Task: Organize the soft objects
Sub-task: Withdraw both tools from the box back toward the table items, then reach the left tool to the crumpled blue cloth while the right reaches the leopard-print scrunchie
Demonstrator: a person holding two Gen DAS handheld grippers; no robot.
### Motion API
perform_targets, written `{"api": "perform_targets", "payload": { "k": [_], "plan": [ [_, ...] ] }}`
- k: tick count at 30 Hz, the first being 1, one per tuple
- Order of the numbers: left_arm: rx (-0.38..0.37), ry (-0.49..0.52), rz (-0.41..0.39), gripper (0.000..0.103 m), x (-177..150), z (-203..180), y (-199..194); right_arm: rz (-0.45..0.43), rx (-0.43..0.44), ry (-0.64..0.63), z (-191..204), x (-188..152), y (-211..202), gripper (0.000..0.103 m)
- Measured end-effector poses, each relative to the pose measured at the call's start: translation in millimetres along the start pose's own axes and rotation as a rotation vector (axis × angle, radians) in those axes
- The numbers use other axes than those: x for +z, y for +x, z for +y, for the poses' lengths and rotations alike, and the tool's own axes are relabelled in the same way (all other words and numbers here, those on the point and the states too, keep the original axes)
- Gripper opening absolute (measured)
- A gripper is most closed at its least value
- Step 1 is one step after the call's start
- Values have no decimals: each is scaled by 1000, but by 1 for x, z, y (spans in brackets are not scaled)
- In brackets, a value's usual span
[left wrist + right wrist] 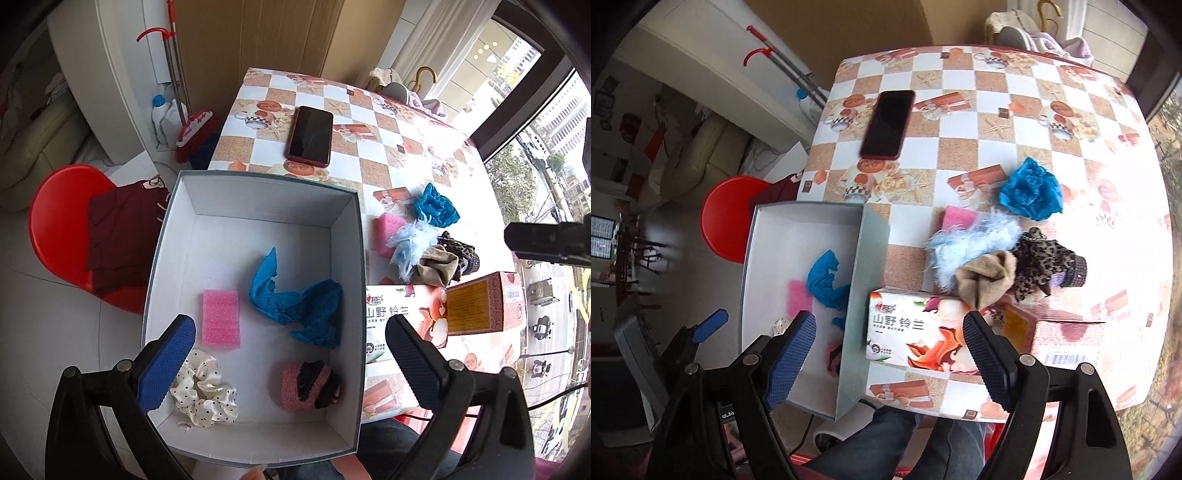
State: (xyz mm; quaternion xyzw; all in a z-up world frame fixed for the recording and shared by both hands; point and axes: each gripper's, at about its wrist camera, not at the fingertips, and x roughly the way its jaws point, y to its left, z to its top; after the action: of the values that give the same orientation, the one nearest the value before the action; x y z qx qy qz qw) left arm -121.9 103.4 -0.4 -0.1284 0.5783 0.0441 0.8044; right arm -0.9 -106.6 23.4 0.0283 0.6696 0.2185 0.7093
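You're hovering both grippers with jaws spread and nothing between the pads: the left gripper (290,363) is hanging over the box (354,280), the right gripper (890,354) is sitting above the box's right wall and the tissue pack (916,336).

Already inside the box: pink sponge (221,318) near the left wall, blue cloth (299,302) in the middle, polka-dot scrunchie (203,393) in the near-left corner, pink-and-black knit piece (308,386) near the right wall. They're lying apart, so the box looks to be serving as the drop spot for sorted soft things, and it's hanging partly off the table's left edge towards you, probably for easy reach.

Still waiting on the table (960,147), right of the box: a second blue cloth (1030,192) farthest out, a second pink sponge (955,218) closest to the box, a fluffy light-blue piece (967,247) partly covering it, a beige sock (986,280) and a leopard-print piece (1041,262) touching each other in one heap.

In the way: the tissue pack is standing between the right gripper and that heap, with the beige sock resting against its far edge, and a red-and-yellow carton (484,306) is sitting just right of the pack. The phone (886,125) beyond the box is lying well clear. Red stool (62,221) left of the box, not a factor.
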Motion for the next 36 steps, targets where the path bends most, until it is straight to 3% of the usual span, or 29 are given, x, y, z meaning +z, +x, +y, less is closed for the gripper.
{"api": "perform_targets", "payload": {
  "k": [4, 7, 16, 23, 28, 36],
  "plan": [
    [2, 77, 5, 103, 14, -30, 3, -63, -73, 138, -64, 10, -27, 83],
    [19, 136, 18, 103, 24, -53, 9, -56, -111, 218, -106, 14, -30, 83],
    [76, 239, 81, 103, 50, -107, 38, 94, -91, 379, -204, 14, 27, 83],
    [123, 265, 123, 103, 70, -134, 61, 214, 7, 318, -221, 38, 84, 83],
    [150, 308, 149, 103, 88, -157, 79, 295, -42, 267, -231, 47, 115, 83],
    [73, 376, 235, 103, 138, -208, 140, 347, 53, 210, -238, 47, 144, 83]
  ]
}}
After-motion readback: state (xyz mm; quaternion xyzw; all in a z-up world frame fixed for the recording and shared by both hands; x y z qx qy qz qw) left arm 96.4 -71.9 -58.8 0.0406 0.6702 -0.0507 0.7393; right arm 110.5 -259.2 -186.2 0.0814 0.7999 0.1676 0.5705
